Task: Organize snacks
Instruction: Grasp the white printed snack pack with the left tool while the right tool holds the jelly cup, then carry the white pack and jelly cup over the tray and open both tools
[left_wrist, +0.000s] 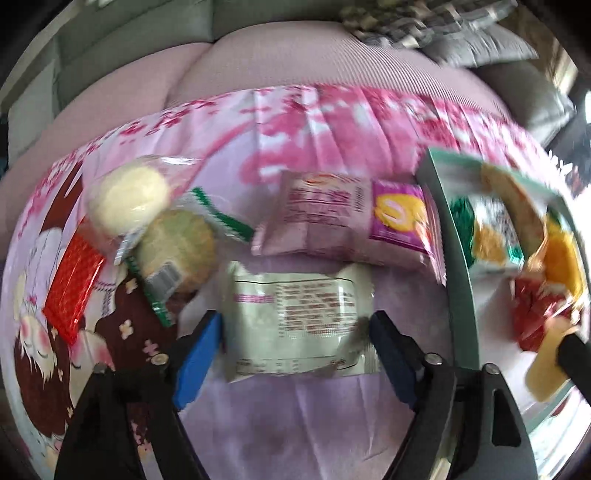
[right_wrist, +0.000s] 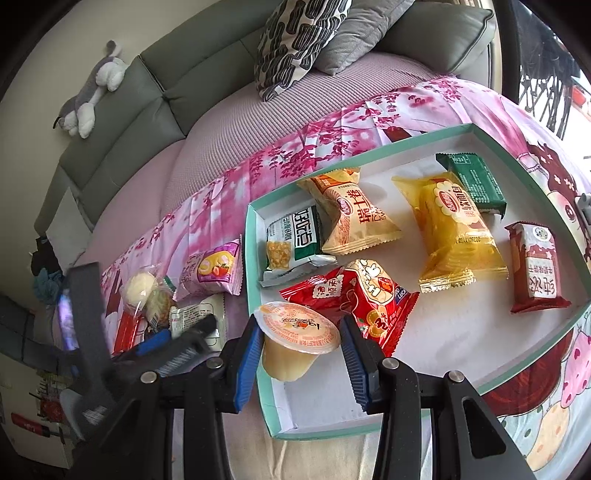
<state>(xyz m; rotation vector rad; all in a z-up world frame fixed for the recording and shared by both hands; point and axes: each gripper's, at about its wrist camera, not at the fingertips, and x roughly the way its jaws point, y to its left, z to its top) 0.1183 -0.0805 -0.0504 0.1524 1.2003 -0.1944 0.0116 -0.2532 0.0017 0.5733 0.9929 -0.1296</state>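
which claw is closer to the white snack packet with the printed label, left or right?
Left. The left claw is open and straddles the white packet on the cloth. The right claw is over the tray beside it, shut on a jelly cup.

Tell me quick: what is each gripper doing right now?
Left gripper: open, jaws astride the white rectangular snack packet, not pressing.
Right gripper: shut on the clear plastic jelly cup.

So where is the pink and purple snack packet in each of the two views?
Left wrist view: the pink and purple packet lies at centre, just left of the box.
Right wrist view: the same packet lies left of centre, again beside the box's left wall.
Shared landmark: the teal-rimmed box.
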